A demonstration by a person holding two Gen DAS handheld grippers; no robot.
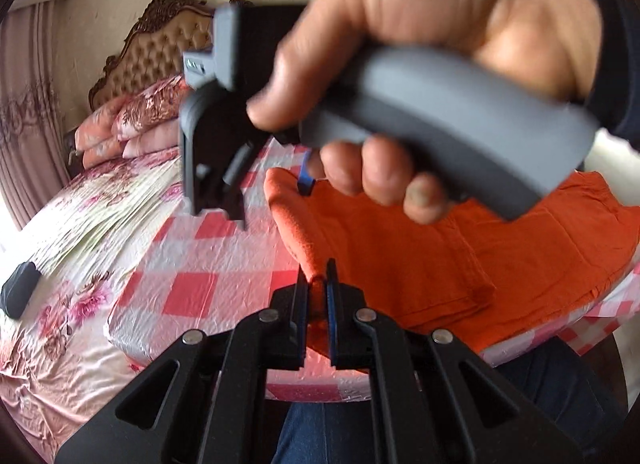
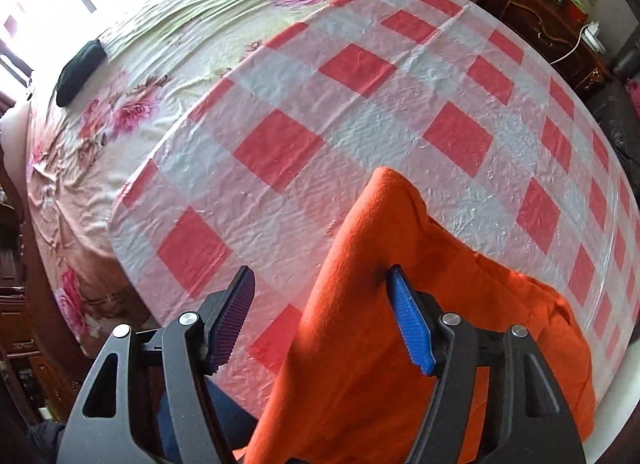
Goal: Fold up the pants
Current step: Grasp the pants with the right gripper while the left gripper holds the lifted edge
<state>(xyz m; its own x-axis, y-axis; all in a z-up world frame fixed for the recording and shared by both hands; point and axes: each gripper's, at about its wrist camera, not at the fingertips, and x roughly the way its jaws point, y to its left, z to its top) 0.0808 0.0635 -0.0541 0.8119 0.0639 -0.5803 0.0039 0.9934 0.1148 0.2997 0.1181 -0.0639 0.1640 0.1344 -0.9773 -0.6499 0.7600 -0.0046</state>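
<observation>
While left gripper [image 1: 318,284] pinches orange pants [image 1: 440,264] | right gripper [image 2: 320,316] spread, blocking view | black pouch [image 2: 78,71] lies on floral bed [image 2: 160,23] beyond checkered cloth [image 2: 360,103]

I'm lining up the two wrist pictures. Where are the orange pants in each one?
Left wrist view: orange pants fill the centre-right, one edge pinched in the left gripper.
Right wrist view: they rise at bottom centre-right, between the fingers of the right gripper.
Shared landmark: the red-checked cloth.

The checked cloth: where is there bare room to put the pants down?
Bare checked cloth lies between the orange pants and the flowered sheet. It is crowded near the front edge, under the pants and both claws.
</observation>
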